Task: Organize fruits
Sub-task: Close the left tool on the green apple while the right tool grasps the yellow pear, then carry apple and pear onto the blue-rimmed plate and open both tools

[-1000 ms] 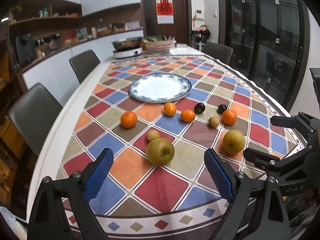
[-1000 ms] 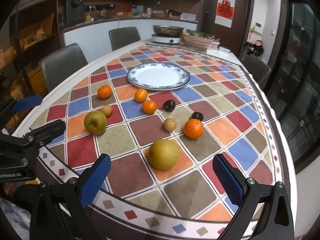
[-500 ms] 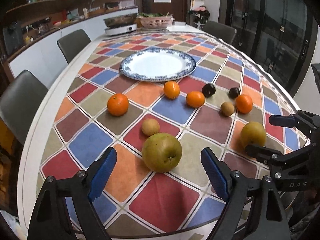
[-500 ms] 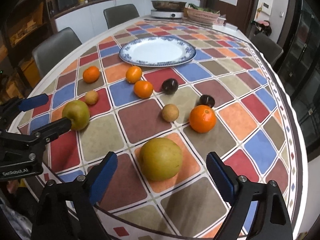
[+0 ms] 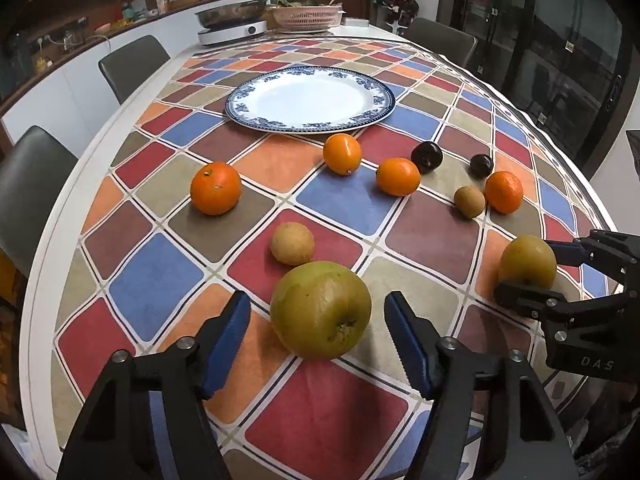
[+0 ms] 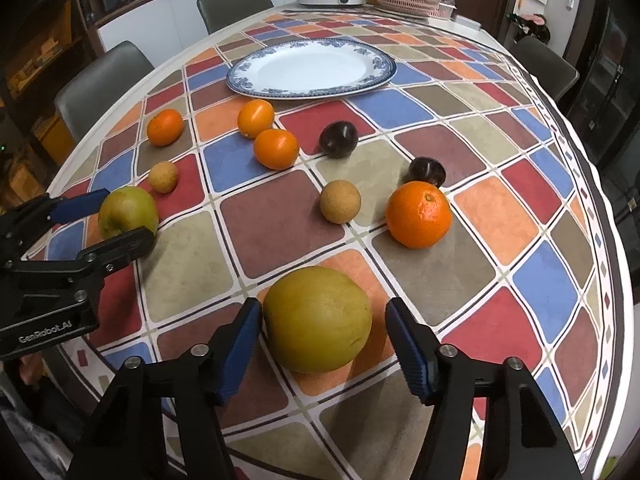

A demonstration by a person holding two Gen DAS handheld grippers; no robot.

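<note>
Presently, stock of the table: plate (image 5: pixel 384 110) bare; nothing sorted yet, every fruit on the chequered cloth (image 5: pixel 340 412).

- Left gripper (image 5: pixel 318 336): jaws just been closing, now half open astride the green pear (image 5: pixel 320 316); gaps show on both sides, no grip.
- Right gripper (image 6: pixel 318 336): jaws likewise just been closing, around the yellow pear (image 6: pixel 318 324); left pad looks about touching, right pad apart.
- Loose: four oranges, two dark plums, two small brown fruits, between the pears and the plate.

Left view alone shows the stem pit of the green pear. Right view alone shows the near right table edge and the orange (image 6: pixel 418 214) close behind the yellow pear.
</note>
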